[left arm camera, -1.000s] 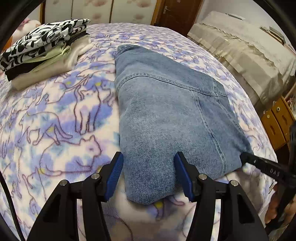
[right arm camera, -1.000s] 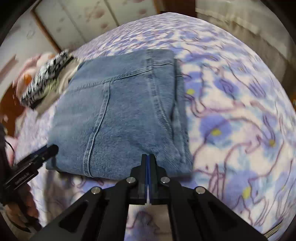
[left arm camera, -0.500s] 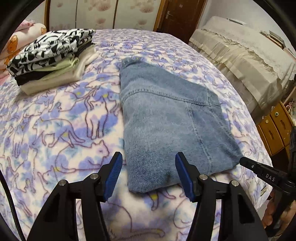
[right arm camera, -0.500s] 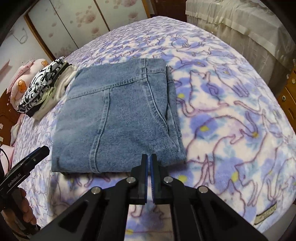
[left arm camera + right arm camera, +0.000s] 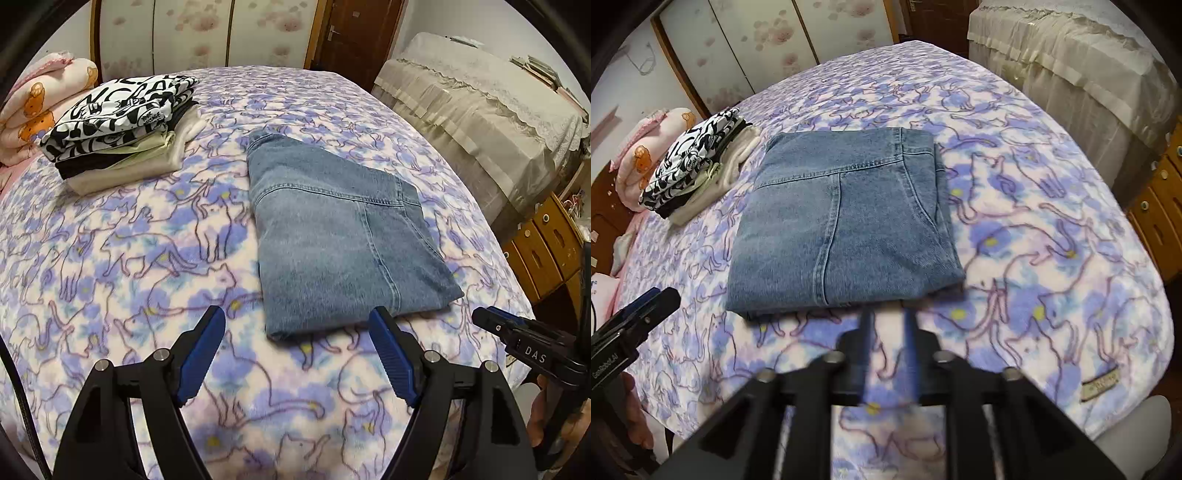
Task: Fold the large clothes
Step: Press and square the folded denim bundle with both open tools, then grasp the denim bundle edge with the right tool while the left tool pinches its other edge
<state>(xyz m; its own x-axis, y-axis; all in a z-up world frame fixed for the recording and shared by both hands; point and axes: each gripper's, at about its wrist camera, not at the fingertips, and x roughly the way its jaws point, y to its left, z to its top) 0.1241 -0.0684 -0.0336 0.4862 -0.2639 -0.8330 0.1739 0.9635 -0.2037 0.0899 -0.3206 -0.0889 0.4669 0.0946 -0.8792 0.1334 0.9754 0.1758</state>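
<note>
A pair of blue jeans (image 5: 343,240) lies folded into a flat rectangle on the bed; it also shows in the right wrist view (image 5: 846,229). My left gripper (image 5: 297,354) is open and empty, held a little short of the jeans' near edge. My right gripper (image 5: 886,325) is blurred, its fingers a small gap apart, empty, just short of the jeans' near edge. Each gripper shows at the edge of the other's view: the right one (image 5: 524,339) and the left one (image 5: 635,314).
A stack of folded clothes (image 5: 122,122) with a black-and-white top sits at the far left of the purple cat-print blanket (image 5: 129,258). A pink quilt (image 5: 40,99) lies behind it. A covered cabinet (image 5: 480,110) and wooden drawers (image 5: 546,251) stand to the right.
Both grippers have drawn back and up from the jeans. The right gripper, shut before, now stands slightly open and blurred. The jeans stay folded on the bed.
</note>
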